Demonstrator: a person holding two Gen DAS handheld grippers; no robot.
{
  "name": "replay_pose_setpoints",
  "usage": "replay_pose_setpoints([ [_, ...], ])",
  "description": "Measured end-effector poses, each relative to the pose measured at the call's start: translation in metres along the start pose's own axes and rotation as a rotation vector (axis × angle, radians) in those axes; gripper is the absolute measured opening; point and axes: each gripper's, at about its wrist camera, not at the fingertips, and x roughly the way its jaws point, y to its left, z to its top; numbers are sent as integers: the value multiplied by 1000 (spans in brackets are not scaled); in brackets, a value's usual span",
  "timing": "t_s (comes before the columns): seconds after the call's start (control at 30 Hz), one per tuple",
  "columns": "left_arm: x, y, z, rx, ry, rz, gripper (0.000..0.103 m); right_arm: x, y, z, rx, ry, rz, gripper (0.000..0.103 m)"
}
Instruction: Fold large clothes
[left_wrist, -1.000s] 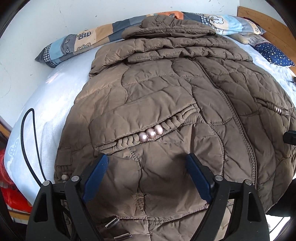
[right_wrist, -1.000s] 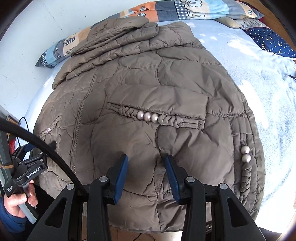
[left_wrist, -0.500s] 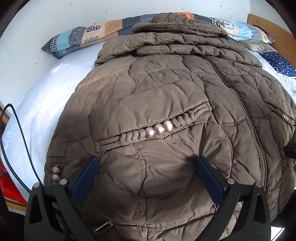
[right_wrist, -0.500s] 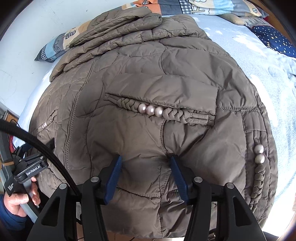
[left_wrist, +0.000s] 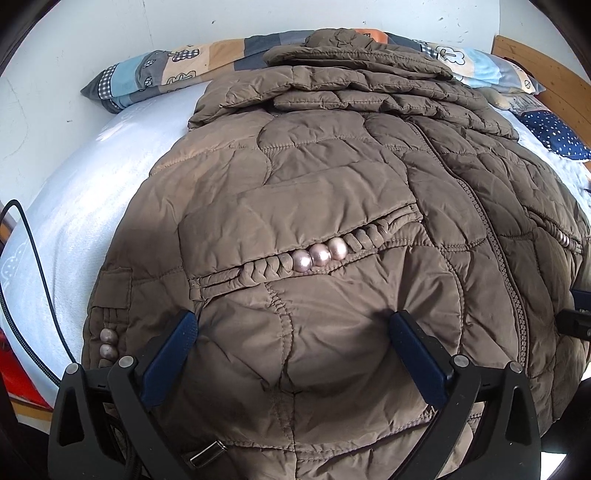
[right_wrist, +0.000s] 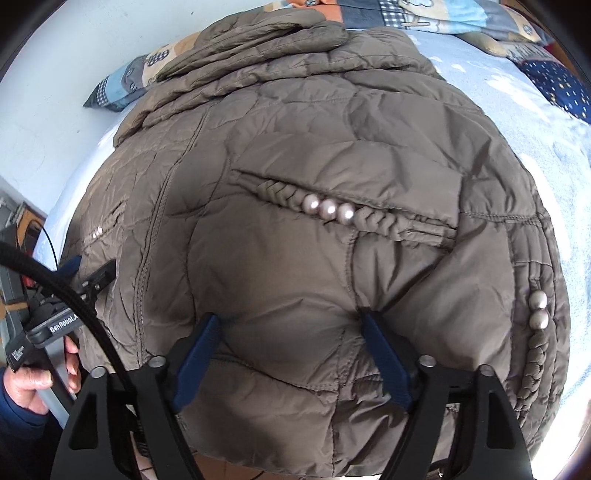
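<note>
Both hand-held grippers (left_wrist: 291, 343) (right_wrist: 291, 339) newly wider, straddling puffy quilted brown jacket (left_wrist: 332, 177), ungripped.

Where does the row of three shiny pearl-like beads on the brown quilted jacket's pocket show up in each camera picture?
Left wrist view: the three pocket beads sit near the middle, above the open claw.
Right wrist view: another pocket's bead row sits just above centre; that first pocket shows faintly at far left.
Shared landmark: the jacket's zip.

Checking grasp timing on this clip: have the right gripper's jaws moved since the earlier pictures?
Yes. The right gripper has just been opening: its jaws stand wider apart over the brown jacket, with more of its lower panel now between them, below the three pearl beads.
</note>
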Motion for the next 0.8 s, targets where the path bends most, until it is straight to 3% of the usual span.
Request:
replay_pose_setpoints([
  [0.2,-3,-2,-7,5,-66,13,103,7,11,0,-37,12,-32,98],
  [0.6,-4,0,-5,32,-61,-10,103,7,14,2,-56,11,-16,101],
  [0.67,-4,2,-3,31,-47,-21,103,1,11,2,-51,-10,19,99],
  [0.8,-6,0,1,46,-27,-20,103,-15,-6,-4,12,-40,93,82],
])
